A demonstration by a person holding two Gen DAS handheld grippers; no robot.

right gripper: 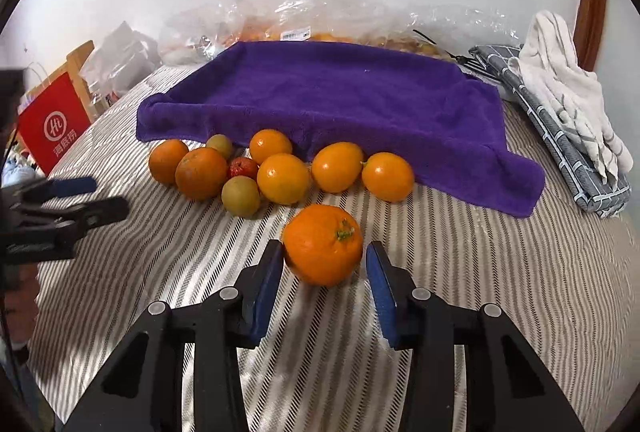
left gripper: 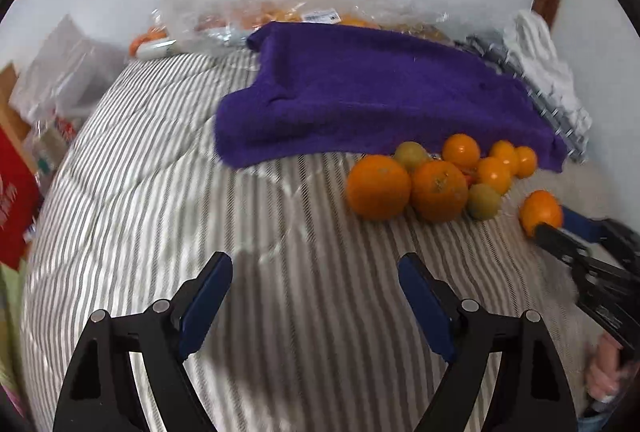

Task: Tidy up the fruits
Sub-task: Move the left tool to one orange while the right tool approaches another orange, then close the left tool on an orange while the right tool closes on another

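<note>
A red paper bag (right gripper: 54, 127) beyond the left edge of the striped bed (right gripper: 480, 292) carries a white round logo, a circle holding letter-like strokes, with a line of white Chinese characters beneath it; the characters are too small to read with certainty. In the left wrist view the same bag (left gripper: 14, 199) shows only part of a pale print, blurred past reading. A white label (right gripper: 297, 34) with a black barcode sits on the clear plastic bag (right gripper: 360, 3) at the far edge of the bed; its print cannot be made out. The same label (left gripper: 320, 16) in the left wrist view is equally unreadable.
</note>
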